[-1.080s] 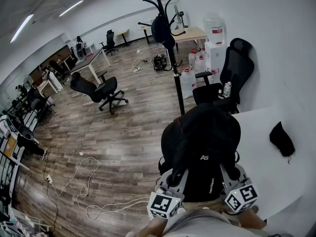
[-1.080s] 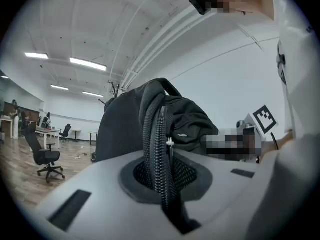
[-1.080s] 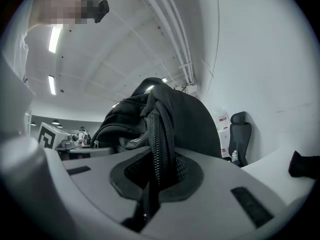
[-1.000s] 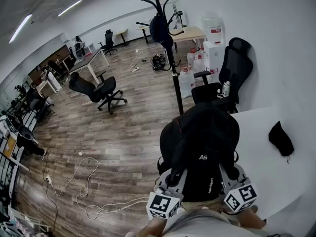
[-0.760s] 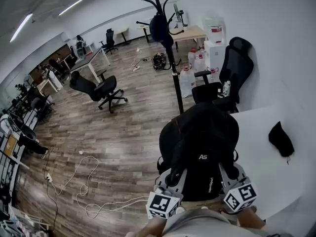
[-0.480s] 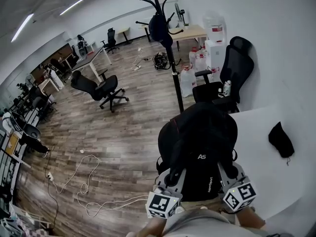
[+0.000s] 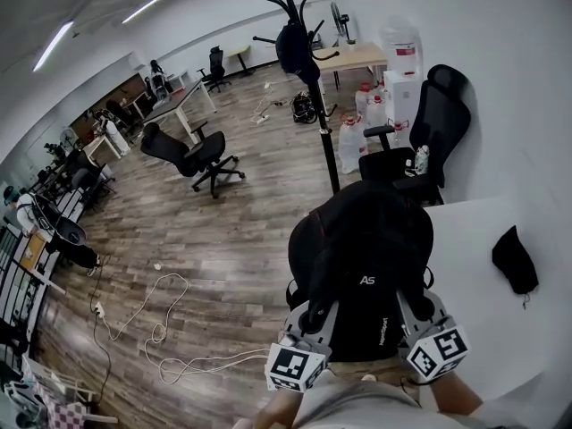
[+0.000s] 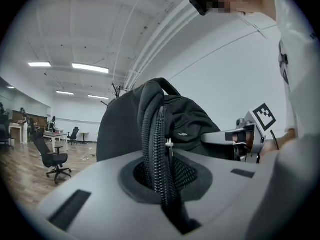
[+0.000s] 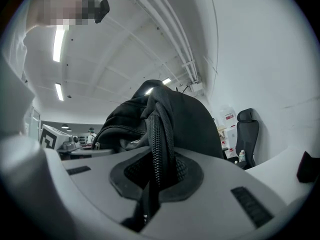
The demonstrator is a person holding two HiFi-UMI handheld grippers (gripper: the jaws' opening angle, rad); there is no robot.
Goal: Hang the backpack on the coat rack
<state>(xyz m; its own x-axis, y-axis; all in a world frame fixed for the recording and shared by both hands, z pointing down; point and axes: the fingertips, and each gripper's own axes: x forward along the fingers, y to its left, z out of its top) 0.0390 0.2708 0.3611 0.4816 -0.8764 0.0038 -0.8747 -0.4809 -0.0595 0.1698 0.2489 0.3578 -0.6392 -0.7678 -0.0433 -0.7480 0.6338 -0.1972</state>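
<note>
Carrying the black fabric backpack (image 7: 362,262) in the air in front of the body, the person grips it low on both sides. The left gripper (image 7: 311,318) has its jaws pressed nearly together on a ribbed, zippered fold of the backpack (image 8: 156,149), and the right gripper (image 7: 418,315) pinches a matching fold (image 9: 159,134) on the other side; both point level.

The tall black metal coat rack with curved hooks (image 7: 325,128) stands well apart from the backpack, across the wooden floor (image 7: 223,239). A dark bag (image 7: 293,47) already hangs from one upper hook, and the other hooks look free. A white table (image 7: 469,315) with a small black pouch (image 7: 515,259) lies just to the right.

The pickup looks done, so the task appears to be in its carrying stage. What seems left is to close the gap to the rack, raise the backpack to hook height, slip a strap or top loop over a free hook, and let go.
</note>
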